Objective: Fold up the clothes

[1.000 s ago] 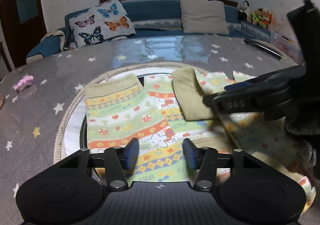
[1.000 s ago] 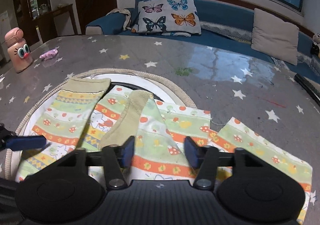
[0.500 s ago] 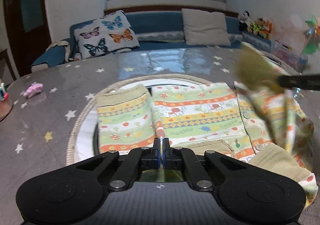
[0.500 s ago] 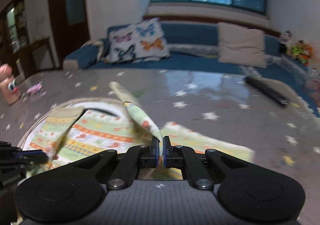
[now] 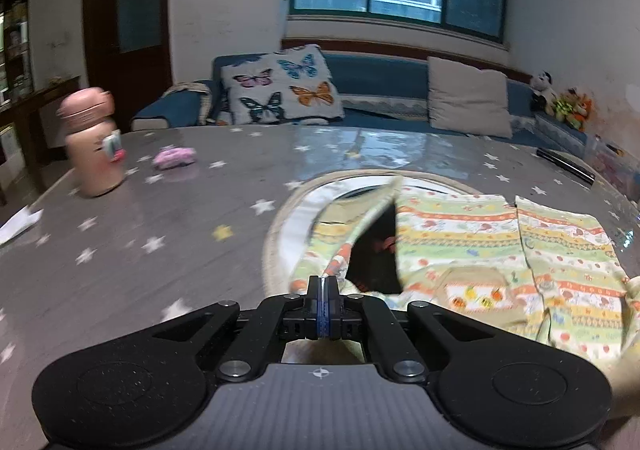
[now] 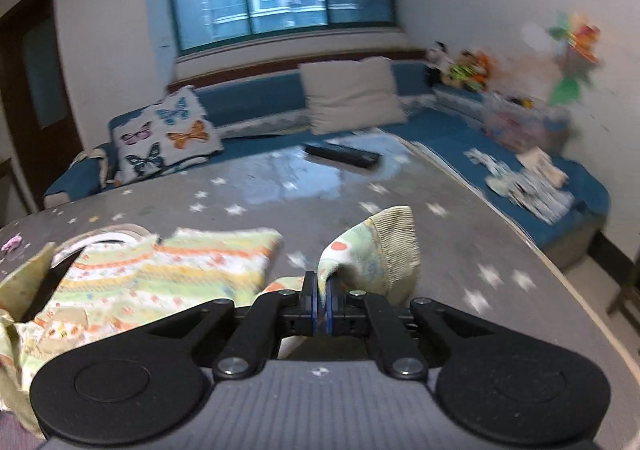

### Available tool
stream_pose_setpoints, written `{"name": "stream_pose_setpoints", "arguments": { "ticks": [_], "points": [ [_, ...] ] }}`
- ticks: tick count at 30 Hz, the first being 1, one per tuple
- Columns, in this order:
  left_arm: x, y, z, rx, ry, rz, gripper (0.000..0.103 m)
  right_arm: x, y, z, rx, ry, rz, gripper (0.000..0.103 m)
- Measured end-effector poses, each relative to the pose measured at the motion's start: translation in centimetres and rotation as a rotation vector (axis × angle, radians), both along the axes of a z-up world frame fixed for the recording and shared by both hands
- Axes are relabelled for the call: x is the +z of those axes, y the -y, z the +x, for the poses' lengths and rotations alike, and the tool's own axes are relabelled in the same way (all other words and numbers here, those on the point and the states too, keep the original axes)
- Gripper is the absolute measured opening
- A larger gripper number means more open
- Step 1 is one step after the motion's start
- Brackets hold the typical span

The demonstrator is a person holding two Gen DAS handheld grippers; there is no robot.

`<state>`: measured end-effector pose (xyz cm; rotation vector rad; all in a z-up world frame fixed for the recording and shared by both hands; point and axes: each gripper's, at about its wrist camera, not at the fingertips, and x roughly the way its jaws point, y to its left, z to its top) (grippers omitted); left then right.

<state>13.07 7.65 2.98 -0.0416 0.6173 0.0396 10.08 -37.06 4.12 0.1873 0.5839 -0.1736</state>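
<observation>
A small patterned garment (image 5: 496, 246) in pale green, yellow and orange stripes lies on the grey star-print table, partly over a round mat (image 5: 288, 210). My left gripper (image 5: 322, 286) is shut on the edge of its left sleeve (image 5: 352, 238), which is lifted off the table in a taut strip. In the right wrist view the garment's body (image 6: 160, 278) spreads to the left. There my right gripper (image 6: 320, 290) is shut on the other sleeve (image 6: 380, 250), whose ribbed olive cuff stands up just beyond the jaws.
A pink bottle (image 5: 92, 142) and a pink toy (image 5: 174, 156) sit at the table's far left, with a white paper (image 5: 20, 222) near the left edge. A black remote (image 6: 342, 156) lies at the far side. A blue sofa (image 6: 520, 154) wraps around the table's back and right.
Both grippers closed on the garment's sleeves and pulled apart, the left one leftward and the right one rightward. Both sleeves, folded across the body before, now stretch outward.
</observation>
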Motion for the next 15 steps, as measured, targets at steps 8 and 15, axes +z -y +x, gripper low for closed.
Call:
{"name": "stream_pose_setpoints", "arguments": {
  "ticks": [8, 15],
  "points": [
    [-1.3, -2.0, -4.7, 0.031, -0.052, -0.014, 0.001, -3.5, 2.4, -5.8, -0.134, -0.077, 0.082, 0.008],
    [-1.8, -2.7, -5.7, 0.051, -0.088, 0.004, 0.004, -4.5, 4.3, -8.3, -0.227, -0.126, 0.077, 0.034]
  ]
}}
